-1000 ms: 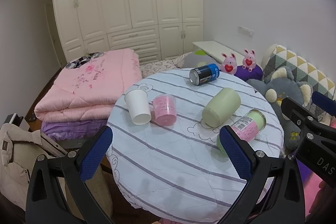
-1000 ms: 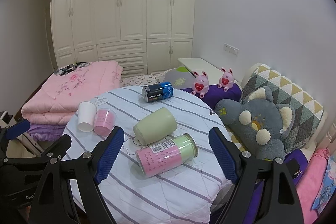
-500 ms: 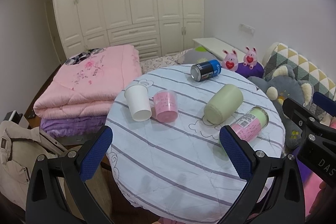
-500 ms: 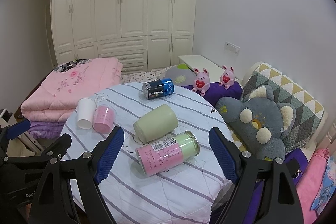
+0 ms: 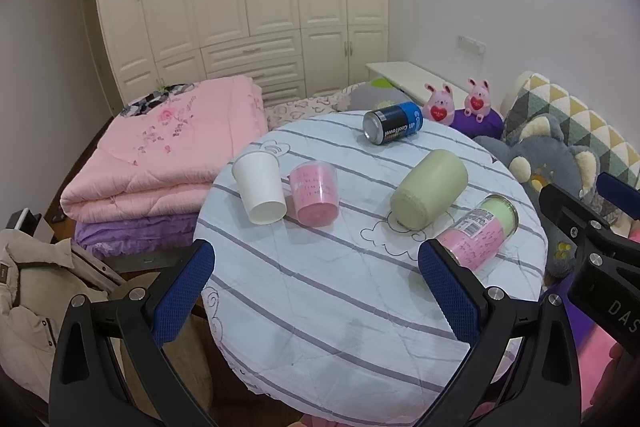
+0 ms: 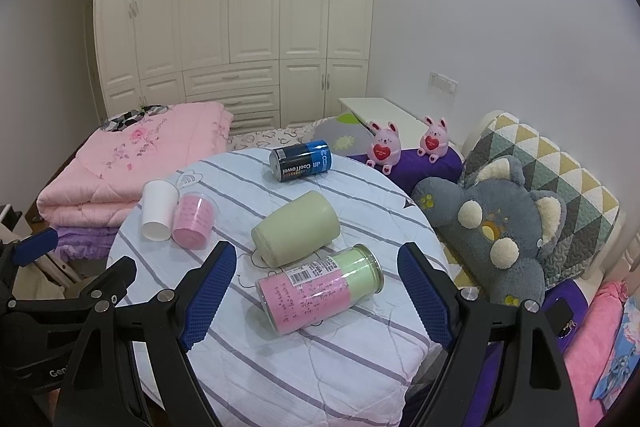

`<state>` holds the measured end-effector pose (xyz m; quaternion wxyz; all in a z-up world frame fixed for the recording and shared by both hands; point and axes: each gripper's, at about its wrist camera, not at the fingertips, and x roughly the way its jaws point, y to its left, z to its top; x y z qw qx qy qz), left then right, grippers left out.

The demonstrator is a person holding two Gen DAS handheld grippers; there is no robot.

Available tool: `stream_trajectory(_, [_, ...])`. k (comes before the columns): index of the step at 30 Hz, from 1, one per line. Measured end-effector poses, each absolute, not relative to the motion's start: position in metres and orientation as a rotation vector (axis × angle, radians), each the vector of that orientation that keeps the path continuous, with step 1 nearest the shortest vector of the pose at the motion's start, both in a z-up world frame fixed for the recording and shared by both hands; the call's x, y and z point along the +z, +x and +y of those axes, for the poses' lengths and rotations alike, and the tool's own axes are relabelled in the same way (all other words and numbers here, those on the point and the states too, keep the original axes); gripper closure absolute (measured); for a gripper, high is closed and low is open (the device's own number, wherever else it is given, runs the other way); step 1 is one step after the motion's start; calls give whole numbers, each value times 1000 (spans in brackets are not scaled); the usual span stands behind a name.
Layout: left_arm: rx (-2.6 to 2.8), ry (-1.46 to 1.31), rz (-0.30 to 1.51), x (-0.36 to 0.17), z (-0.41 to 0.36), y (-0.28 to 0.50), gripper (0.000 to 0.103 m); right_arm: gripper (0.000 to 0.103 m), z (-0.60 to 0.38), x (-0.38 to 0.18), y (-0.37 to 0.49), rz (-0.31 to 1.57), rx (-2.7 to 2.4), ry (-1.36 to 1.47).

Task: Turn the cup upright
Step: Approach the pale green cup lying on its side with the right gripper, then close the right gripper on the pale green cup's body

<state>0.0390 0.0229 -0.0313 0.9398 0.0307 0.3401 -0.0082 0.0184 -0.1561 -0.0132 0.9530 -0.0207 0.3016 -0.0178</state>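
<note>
The round table (image 6: 320, 379) carries a pale green cup (image 6: 296, 229) lying on its side mid-table, long axis horizontal, base toward the viewer, mouth facing away and hidden. The left gripper (image 5: 316, 291) and right gripper (image 6: 312, 293) hover with fingers wide apart, holding and touching nothing.

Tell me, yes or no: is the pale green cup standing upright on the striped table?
No, the pale green cup lies on its side on the striped table.
</note>
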Motion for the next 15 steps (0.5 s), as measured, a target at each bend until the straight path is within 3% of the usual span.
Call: stream_trajectory(15, [-23,59,741,-44,23,65,0,19,-156,-28,42,663,-43,-28])
